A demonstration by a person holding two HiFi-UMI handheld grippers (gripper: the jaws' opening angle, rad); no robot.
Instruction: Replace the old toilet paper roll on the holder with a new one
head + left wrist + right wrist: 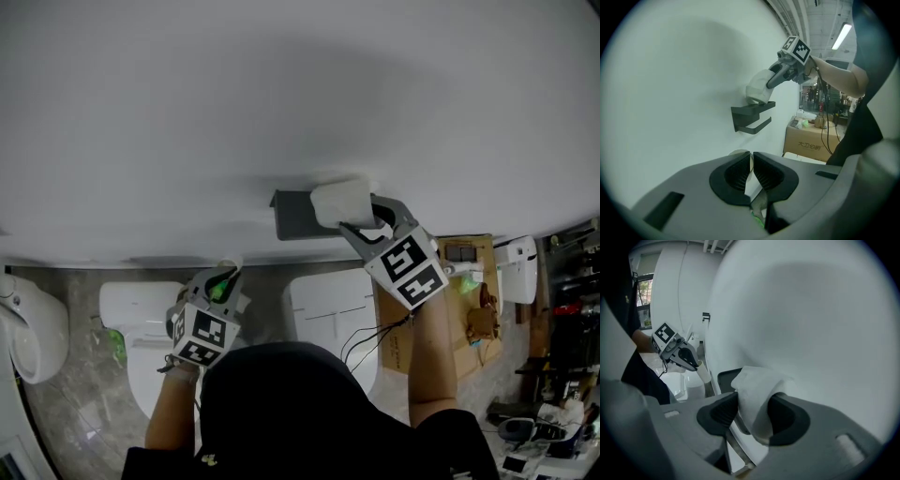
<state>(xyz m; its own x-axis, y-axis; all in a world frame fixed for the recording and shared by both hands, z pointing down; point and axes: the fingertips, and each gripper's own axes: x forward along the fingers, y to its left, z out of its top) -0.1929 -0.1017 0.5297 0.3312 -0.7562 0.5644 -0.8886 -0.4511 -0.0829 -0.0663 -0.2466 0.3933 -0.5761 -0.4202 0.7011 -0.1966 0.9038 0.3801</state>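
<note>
**Head view.** Looking steeply down a white wall [281, 94]. Holding the new roll [339, 202] in the right gripper [361, 223], right up against the dark holder [295, 214] at its right end and level with the top shelf. Probably approaching from that side to reach the free end of the bar. Keeping the left gripper [223, 281] low and well apart from the holder, above the toilets [141, 314], likely parking the spent core out of the way.

**Left gripper view.** Pinching the old tube [749, 183] by its thin cardboard wall, with the left gripper [752, 161] drawn almost together on it. Using a narrow grip, enough for something so light. Looking past the pads at the holder [751, 117] and finding the bar [758, 125] bare under the shelf [752, 108], so judging the removal finished. Seeing the new roll [758, 89] above the shelf, not on the bar, clamped by the right gripper [776, 79].

**Right gripper view.** Squeezing the new roll [757, 390] with the right gripper [754, 413] set wide, denting the soft paper on both sides. Gripping across the body, presumably to leave the core hole free for the bar. Catching only an edge of the holder [725, 380] behind the roll. Spotting the left gripper [691, 361] off to one side, with the old tube [703, 372] sticking out below it. Judging the next move as lowering the roll and lining its hole up with the bar's free end, while avoiding a harder squeeze that could crush the core.
</note>
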